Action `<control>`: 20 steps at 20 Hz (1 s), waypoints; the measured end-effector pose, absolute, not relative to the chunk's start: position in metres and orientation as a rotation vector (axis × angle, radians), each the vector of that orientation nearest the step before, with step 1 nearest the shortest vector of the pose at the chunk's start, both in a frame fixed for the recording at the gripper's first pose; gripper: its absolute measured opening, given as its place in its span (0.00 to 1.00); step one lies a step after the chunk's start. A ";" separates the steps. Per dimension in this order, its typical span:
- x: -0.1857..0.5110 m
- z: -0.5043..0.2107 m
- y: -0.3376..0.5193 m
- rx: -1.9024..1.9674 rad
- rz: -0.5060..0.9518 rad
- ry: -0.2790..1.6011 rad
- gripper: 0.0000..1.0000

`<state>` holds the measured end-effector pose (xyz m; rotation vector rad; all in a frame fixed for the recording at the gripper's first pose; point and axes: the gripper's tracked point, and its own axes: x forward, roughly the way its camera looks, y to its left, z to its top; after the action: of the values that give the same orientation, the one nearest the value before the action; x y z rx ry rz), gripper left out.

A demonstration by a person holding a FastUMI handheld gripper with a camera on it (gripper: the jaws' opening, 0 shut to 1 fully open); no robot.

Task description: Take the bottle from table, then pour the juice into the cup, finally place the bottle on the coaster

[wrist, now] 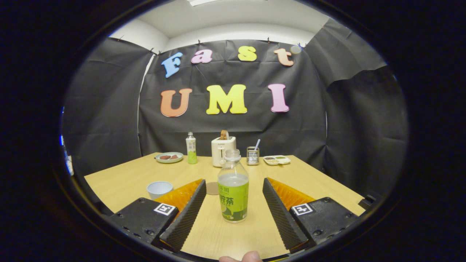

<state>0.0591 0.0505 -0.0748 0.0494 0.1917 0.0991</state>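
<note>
An uncapped clear bottle (233,189) with a green label and pale juice stands upright on the wooden table (123,178). It sits between the two fingers of my gripper (233,185), which is open, with a gap on each side of the bottle. The left finger (187,211) and the right finger (278,211) have black ribbed pads. A small pale blue cup (159,189) stands left of the left finger. A round brown coaster (212,188) lies flat just beyond the left fingertip, partly hidden by it.
At the back of the table stand a plate with food (169,157), a second capped green bottle (191,148), a white toaster (223,150), a metal holder with a utensil (252,155) and a small tray (277,159). A fingertip (242,257) shows by the near edge.
</note>
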 end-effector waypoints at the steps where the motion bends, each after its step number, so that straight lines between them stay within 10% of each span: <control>1: 0.062 -0.079 0.051 0.040 0.092 0.196 1.00; 20: 0.120 -0.149 0.069 0.037 0.065 0.372 1.00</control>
<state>0.1196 0.0691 -0.1494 0.0371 0.3723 0.0651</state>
